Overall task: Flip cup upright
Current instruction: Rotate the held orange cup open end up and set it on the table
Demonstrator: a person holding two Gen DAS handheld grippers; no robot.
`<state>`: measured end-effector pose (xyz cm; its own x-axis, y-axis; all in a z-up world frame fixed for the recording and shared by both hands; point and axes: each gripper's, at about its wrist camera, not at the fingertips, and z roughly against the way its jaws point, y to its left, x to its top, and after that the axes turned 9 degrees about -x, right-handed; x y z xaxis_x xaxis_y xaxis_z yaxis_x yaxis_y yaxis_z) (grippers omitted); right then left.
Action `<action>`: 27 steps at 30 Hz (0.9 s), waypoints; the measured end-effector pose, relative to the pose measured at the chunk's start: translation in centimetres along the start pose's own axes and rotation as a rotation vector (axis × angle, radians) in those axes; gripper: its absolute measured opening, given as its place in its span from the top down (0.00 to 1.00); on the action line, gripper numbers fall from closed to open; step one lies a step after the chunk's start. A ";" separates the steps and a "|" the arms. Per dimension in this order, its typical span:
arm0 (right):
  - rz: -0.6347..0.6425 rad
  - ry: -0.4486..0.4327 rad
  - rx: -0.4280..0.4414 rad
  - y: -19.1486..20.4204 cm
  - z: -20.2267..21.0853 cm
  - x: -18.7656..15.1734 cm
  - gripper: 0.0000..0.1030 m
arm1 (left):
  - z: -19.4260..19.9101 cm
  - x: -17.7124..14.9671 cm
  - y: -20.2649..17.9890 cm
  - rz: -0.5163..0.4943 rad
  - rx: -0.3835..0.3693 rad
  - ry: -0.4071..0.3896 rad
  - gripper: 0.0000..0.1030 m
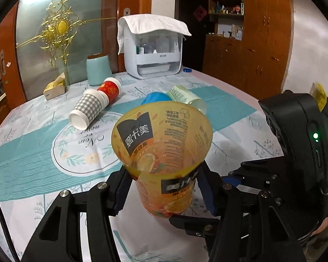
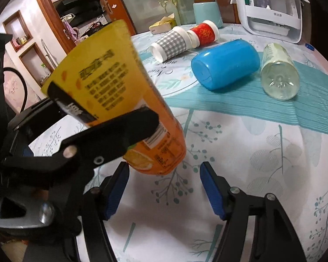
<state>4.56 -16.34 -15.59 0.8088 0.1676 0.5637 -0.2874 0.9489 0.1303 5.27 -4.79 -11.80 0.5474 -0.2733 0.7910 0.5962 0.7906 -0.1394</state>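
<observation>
At the far left edge of the surface (image 1: pixel 21 187) a tissue box (image 1: pixel 54 87) sits beside a pale teal canister (image 1: pixel 97 69). Just right of them a grey checked paper cup (image 1: pixel 87 111) and a red paper cup (image 1: pixel 110 89) lie on their sides, touching end to end. Nearer, the left claw (image 1: pixel 164 187) is closed on the lower body of the orange plastic cup (image 1: pixel 161 152), holding it tilted with its mouth up and leaning away, its base lifted off the cloth. Under and right of the cup the tablecloth lies bare toward the near edge. The right claw (image 2: pixel 164 187) hangs just beside the cup's base with its blue pads (image 2: pixel 212 192) spread wide and nothing between them. Farther right a blue cup (image 2: pixel 225 65) and a clear pale-green cup (image 2: pixel 280 74) lie on their sides, close together. A white appliance (image 1: pixel 153 50) draped with a cloth stands at the far edge.
</observation>
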 end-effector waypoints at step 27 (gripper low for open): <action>0.033 -0.078 0.024 0.4 2.2 -2.3 0.35 | 1.3 -1.5 -0.4 0.032 -0.002 0.055 0.20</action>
<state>1.44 -16.90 -15.03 0.7563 0.1761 0.6300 -0.3258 0.9365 0.1293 3.42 -3.97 -12.17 0.5977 -0.2778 0.7521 0.5793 0.7982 -0.1655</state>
